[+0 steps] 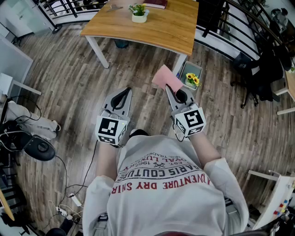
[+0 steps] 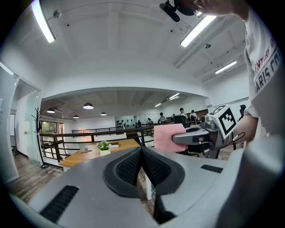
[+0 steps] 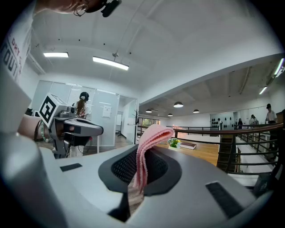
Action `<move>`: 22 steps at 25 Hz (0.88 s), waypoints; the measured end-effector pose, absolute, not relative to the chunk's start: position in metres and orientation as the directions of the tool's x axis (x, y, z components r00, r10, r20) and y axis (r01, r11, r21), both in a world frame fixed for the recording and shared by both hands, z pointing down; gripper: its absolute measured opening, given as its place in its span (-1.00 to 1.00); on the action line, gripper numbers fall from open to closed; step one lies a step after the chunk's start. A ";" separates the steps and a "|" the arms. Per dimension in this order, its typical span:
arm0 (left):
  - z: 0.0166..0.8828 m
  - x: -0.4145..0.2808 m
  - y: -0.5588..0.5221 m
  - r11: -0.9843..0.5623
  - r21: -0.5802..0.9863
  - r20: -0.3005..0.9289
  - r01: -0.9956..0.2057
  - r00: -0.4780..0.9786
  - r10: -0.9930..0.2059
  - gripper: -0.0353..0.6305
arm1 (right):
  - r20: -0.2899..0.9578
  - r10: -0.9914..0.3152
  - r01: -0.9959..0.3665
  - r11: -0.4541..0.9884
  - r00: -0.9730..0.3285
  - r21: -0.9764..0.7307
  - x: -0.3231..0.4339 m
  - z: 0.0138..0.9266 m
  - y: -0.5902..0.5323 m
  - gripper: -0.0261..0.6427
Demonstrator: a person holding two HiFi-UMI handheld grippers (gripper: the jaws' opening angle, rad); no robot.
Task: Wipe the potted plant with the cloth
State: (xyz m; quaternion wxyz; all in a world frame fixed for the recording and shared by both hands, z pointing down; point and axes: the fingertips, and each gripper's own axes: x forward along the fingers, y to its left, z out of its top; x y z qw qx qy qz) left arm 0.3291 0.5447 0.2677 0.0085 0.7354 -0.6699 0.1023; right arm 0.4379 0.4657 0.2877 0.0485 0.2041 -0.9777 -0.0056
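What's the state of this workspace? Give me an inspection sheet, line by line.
Surface: wooden table, ahead of both grippers, untouched.
Job's things: potted plant near the table's far edge; pink cloth in the right gripper.
Clutter: book beside the plant; yellow flowers in a box by the table leg.
Grippers: left gripper shut, empty; right gripper shut on the pink cloth.
Cables: cables on the floor at the person's left.
Surroundings: wood floor, black railing.

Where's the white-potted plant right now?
Head view, top centre: the plant stands on the wooden table, just left of a book, well beyond the cloth.
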 end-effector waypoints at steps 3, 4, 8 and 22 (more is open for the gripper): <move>0.265 0.326 0.542 -0.097 -0.124 0.154 -0.988 0.077 -0.985 -0.85 | 0.093 -0.401 -0.400 0.916 -0.911 0.029 0.437 0.288 0.464 -0.81; 0.265 0.326 0.542 -0.097 -0.124 0.153 -0.988 0.077 -0.985 -0.85 | 0.092 -0.402 -0.402 0.915 -0.911 0.029 0.437 0.287 0.463 -0.81; 0.264 0.328 0.542 -0.101 -0.126 0.151 -0.987 0.082 -0.985 -0.85 | 0.086 -0.406 -0.406 0.914 -0.910 0.028 0.439 0.286 0.463 -0.81; 0.281 0.297 0.517 -0.050 -0.066 0.181 -0.997 0.038 -0.983 -0.84 | 0.131 -0.423 -0.431 0.901 -0.897 -0.043 0.420 0.314 0.425 -0.81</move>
